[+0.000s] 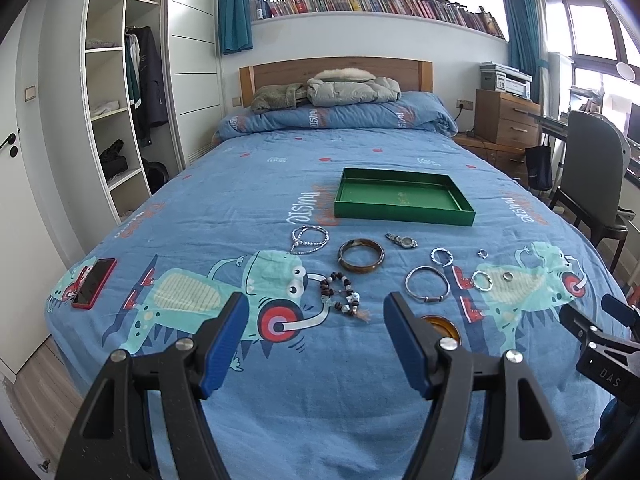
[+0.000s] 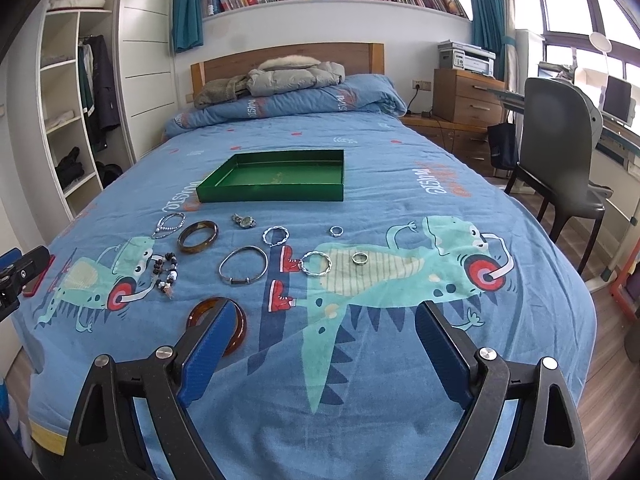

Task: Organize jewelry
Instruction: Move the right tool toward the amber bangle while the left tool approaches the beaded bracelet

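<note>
Both grippers hover over a blue cartoon-print bedspread (image 2: 400, 168), jaws spread wide and pinching nothing. The left gripper (image 1: 316, 336) points at a bead bracelet (image 1: 340, 294); the right gripper (image 2: 324, 344) has an amber bangle (image 2: 216, 328) partly behind its left finger. Between them and the green tray (image 2: 276, 194), which lies farther up the bed, are scattered a brown bangle (image 2: 198, 236), silver bangle (image 2: 243, 266), watch (image 2: 244, 221), twisted hoops (image 2: 316, 263) and small rings (image 2: 359, 258). A red phone (image 1: 94, 283) lies at the left edge.
</note>
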A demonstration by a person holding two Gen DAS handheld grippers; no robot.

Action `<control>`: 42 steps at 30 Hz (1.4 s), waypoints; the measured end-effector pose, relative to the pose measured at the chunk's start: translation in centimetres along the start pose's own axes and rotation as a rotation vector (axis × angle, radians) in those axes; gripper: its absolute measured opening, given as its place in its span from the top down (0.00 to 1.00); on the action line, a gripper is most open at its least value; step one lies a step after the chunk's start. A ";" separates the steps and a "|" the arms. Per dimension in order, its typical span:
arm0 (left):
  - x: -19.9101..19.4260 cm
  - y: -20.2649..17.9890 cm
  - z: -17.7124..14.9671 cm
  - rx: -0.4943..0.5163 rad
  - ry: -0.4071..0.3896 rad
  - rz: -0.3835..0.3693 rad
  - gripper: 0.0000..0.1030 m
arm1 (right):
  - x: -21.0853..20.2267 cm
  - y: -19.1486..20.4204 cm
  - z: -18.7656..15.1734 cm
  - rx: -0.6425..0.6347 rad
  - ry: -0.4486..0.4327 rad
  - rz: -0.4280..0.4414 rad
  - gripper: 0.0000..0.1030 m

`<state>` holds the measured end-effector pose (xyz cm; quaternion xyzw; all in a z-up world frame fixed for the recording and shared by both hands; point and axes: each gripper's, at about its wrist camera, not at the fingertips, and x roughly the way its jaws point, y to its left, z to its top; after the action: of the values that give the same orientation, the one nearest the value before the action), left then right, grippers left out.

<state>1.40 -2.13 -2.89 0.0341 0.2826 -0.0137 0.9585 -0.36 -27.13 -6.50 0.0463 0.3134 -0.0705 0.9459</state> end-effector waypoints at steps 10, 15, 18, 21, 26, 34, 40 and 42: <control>0.1 -1.5 0.1 0.044 0.030 -0.008 0.34 | 0.1 -0.7 -0.2 0.006 0.002 0.027 0.19; 0.4 -1.8 -0.1 0.063 0.046 -0.004 0.34 | 0.3 -0.8 -0.3 0.008 0.004 0.030 0.19; 0.7 -1.8 -0.1 0.062 0.054 0.000 0.34 | 0.4 -0.8 -0.4 0.004 0.007 0.036 0.19; 0.9 -2.0 -0.1 0.066 0.064 0.002 0.34 | 0.6 -0.9 -0.4 0.001 0.010 0.043 0.21; 1.4 -2.6 -0.4 0.088 0.086 -0.011 0.34 | 1.0 -1.0 -0.4 0.000 0.017 0.048 0.25; 2.7 -2.5 -0.4 0.086 0.121 -0.021 0.34 | 1.8 -0.5 -0.4 -0.005 0.038 0.087 0.33; 4.5 -1.4 -0.3 0.065 0.151 0.005 0.34 | 2.7 0.5 -0.3 -0.030 0.063 0.114 0.36; 5.1 -1.1 -0.2 0.055 0.162 0.009 0.34 | 3.2 0.7 -0.2 -0.036 0.075 0.124 0.38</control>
<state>5.54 -3.27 -5.88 0.0627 0.3585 -0.0141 0.9313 2.20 -26.71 -8.54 0.0513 0.3466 -0.0044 0.9366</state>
